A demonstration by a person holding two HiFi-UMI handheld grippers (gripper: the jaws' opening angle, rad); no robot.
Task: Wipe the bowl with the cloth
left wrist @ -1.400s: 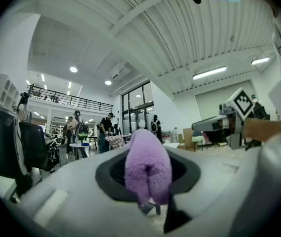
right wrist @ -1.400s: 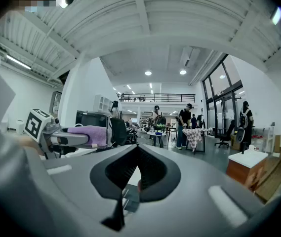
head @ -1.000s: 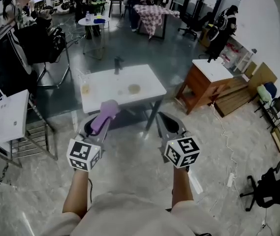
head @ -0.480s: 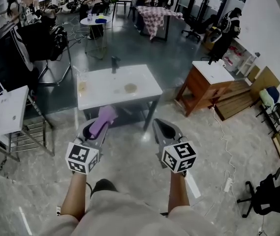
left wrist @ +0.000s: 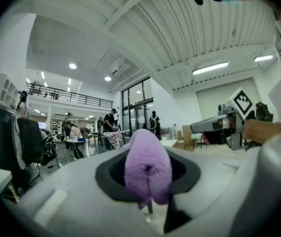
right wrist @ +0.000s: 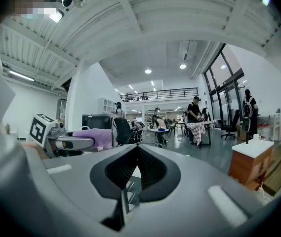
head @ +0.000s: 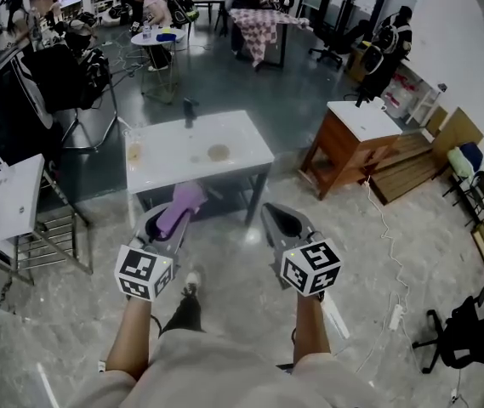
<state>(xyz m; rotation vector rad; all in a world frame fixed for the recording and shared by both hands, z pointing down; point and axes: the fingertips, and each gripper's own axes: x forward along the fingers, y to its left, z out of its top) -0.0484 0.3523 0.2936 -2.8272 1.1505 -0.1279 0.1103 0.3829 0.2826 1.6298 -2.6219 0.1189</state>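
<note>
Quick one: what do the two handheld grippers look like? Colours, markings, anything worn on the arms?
Same build on both. The left gripper and right gripper have grey moulded bodies with black ribbed jaw linings. Each carries a white cube with black square markers at the rear: left cube, right cube. The person wears a light beige top; no sleeves cover the forearms.

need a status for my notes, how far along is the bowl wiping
Done: the purple cloth is picked up, clamped in the left gripper. In hand: both grippers point toward the white table but are well short of it; the right gripper is shut and empty. Left: reaching the table and wiping the small bowl on it, which nothing touches yet.
</note>
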